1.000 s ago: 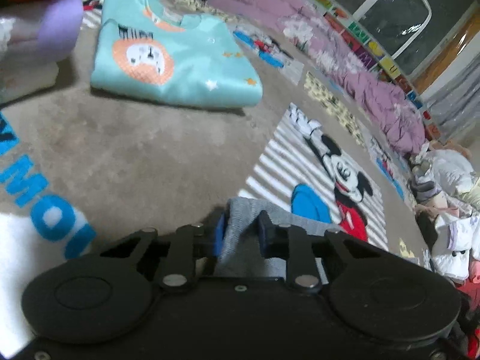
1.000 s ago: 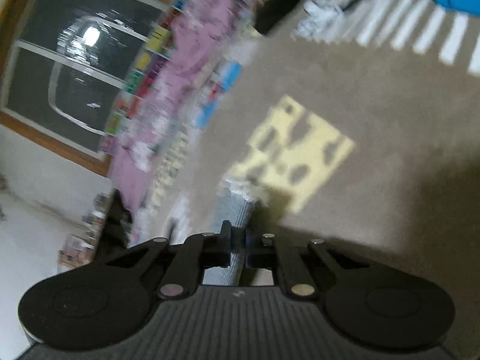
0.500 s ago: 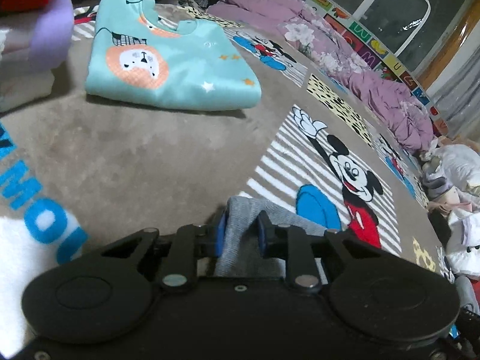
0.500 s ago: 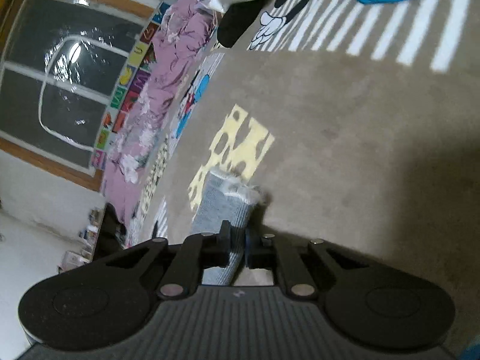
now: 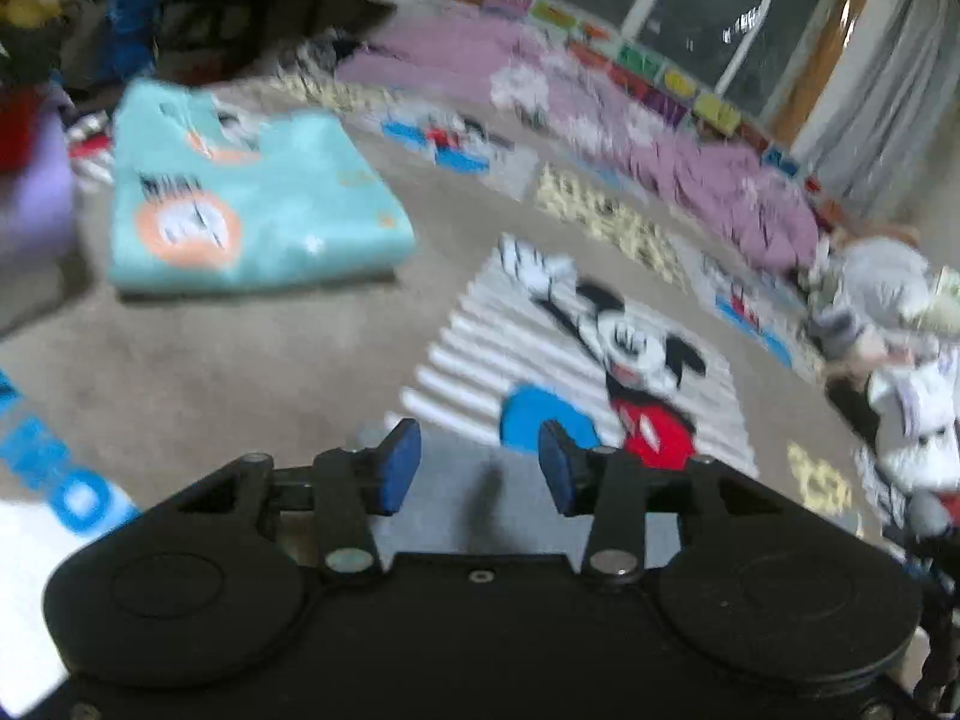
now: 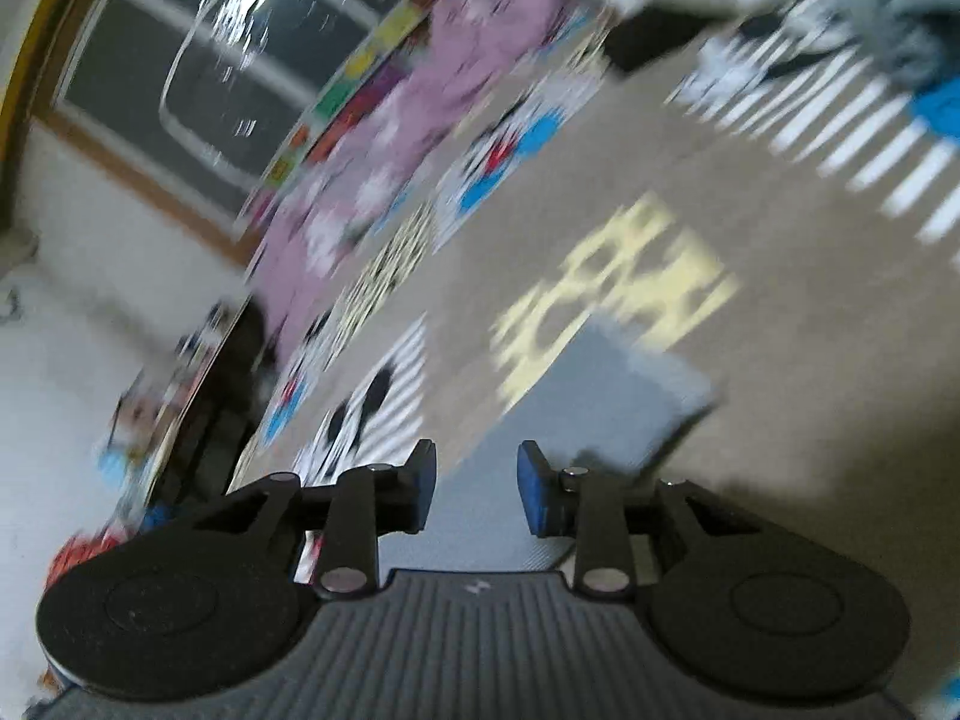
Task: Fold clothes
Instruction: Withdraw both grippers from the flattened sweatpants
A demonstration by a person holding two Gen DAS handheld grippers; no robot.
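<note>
A grey garment (image 5: pixel 474 492) lies flat on the patterned carpet, right below my left gripper (image 5: pixel 479 468), which is open with its blue pads apart above the cloth. The same grey garment (image 6: pixel 594 414) shows in the right wrist view, stretching ahead to a squared far end. My right gripper (image 6: pixel 477 483) is open above it and holds nothing. A folded turquoise sweatshirt (image 5: pixel 240 204) with an orange round print lies at the far left. Both views are blurred.
The carpet (image 5: pixel 240 360) carries a Mickey Mouse panel (image 5: pixel 606 354). A pile of unfolded clothes (image 5: pixel 888 324) sits at the right. Purple bedding (image 5: pixel 660 138) runs below the window. Stacked clothes (image 5: pixel 30 192) stand at the left edge.
Both grippers were shut on the grey garment and have now opened and let it go. The garment lies flat on the carpet. Both cameras have lifted and tilted.
</note>
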